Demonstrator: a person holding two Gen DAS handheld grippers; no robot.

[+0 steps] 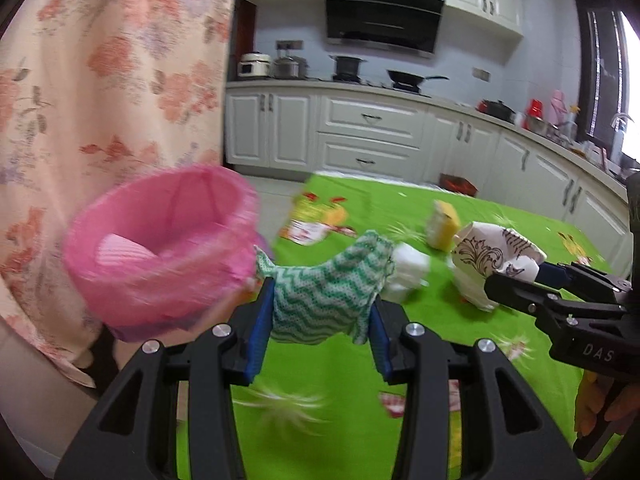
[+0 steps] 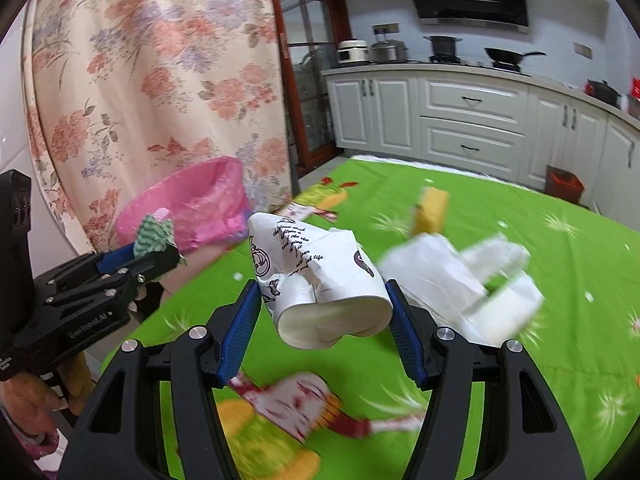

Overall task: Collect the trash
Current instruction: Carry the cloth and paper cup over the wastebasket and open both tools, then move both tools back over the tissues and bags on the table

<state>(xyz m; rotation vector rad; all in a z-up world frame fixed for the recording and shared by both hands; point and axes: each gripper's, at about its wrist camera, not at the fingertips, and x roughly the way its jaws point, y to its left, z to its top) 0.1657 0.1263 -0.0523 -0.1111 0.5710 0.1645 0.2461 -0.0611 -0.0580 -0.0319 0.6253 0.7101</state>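
The left claw is clamped on a green-and-white cloth, held just right of the pink-lined bin at the surface's left edge. Something pale lies in the bin. The right claw is clamped on a crushed paper cup. A white plastic bag, a yellow sponge and a wrapper lie farther on the green cloth-covered surface.

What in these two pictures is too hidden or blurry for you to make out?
- Pink-lined bin, left wrist view: motion blur smears its contents; a pale shape inside is unidentifiable.
- White bundle, right wrist view: blurred, so plastic or paper is unclear.
- Crushed paper cup: its printed script is too small to read fully.
- Yellow block: blurred, partly behind the cup.
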